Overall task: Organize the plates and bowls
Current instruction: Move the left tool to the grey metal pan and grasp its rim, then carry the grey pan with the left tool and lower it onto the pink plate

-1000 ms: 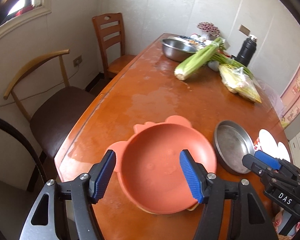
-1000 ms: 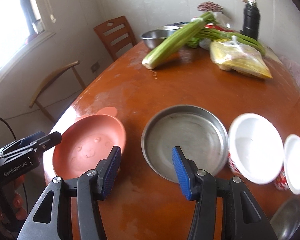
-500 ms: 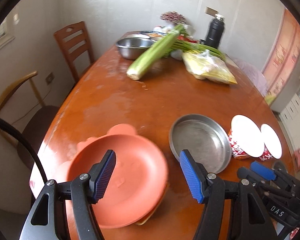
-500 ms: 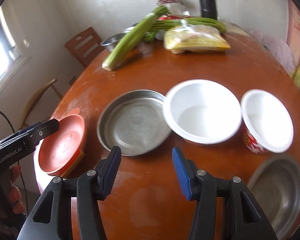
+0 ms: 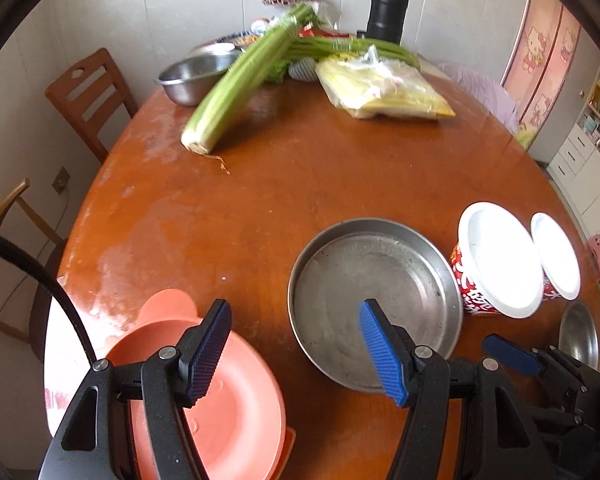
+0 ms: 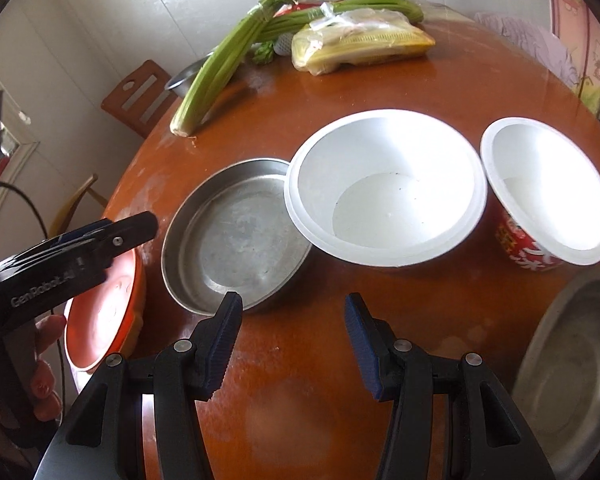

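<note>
An orange plate with ears [image 5: 236,412] lies at the table's near left edge; it also shows in the right wrist view [image 6: 104,312]. A flat steel dish [image 5: 376,300] [image 6: 236,240] sits to its right. A large white bowl [image 6: 384,184] [image 5: 500,260] touches the dish, and a smaller white bowl with a red outside [image 6: 544,192] [image 5: 556,256] stands beside it. A steel bowl [image 6: 572,364] is at the near right. My left gripper [image 5: 296,356] is open and empty above the gap between plate and dish. My right gripper [image 6: 292,344] is open and empty before the large white bowl.
Celery [image 5: 240,84], a yellow bag [image 5: 384,88], a steel basin [image 5: 196,76] and a black flask [image 5: 388,12] crowd the far end of the brown table [image 5: 300,176]. Wooden chairs [image 5: 88,100] stand along the left side.
Both grippers have swung to the right. The orange plate has slid to the left in both views; the white bowls and the near-right steel bowl have come into view.
</note>
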